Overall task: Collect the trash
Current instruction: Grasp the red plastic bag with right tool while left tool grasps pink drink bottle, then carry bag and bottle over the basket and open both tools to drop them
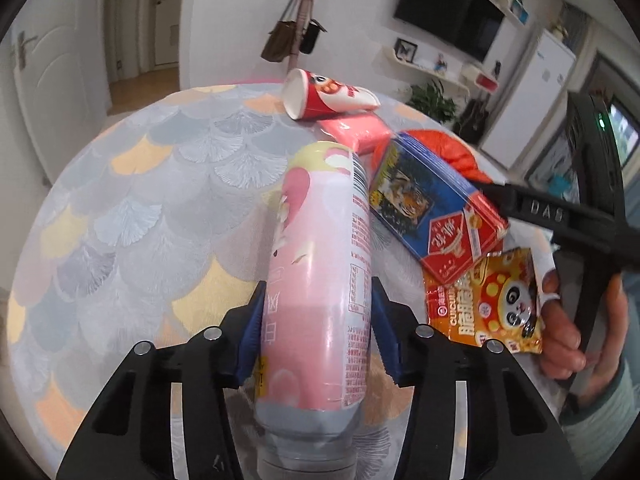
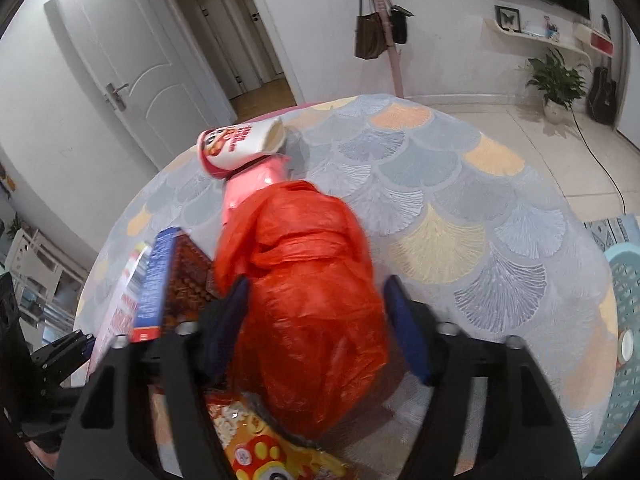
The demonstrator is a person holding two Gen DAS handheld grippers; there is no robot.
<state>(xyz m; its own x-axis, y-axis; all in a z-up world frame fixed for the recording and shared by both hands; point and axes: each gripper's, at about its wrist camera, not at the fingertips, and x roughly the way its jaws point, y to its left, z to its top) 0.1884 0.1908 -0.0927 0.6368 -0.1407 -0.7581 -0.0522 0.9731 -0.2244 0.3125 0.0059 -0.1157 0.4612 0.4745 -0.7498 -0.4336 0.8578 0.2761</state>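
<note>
Fingers of our left gripper point(image 1: 318, 332) are pinching the pink bottle point(image 1: 320, 264) lying nearest us on the table point(image 1: 140, 208); our right gripper point(image 2: 316, 332) is straddling, perhaps squeezing, the orange plastic bag point(image 2: 304, 280). Slick plastic risks slipping.

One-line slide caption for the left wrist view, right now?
Left gripper closed on a pink-labelled bottle lying on the patterned tablecloth, beside a blue carton and snack packet.

Showing pink and pale yellow on the bottle point(image 1: 320, 264), red print down its side. Lying right of the bottle: a blue and red box point(image 1: 436, 208), an orange panda-printed packet point(image 1: 486, 304). Beyond the bottle, a red-and-white cup point(image 1: 326, 96); possibly orange-red, a crumpled bag point(image 2: 304, 280). Covering the table point(image 1: 160, 184), grey, peach and yellow fan scales.
</note>
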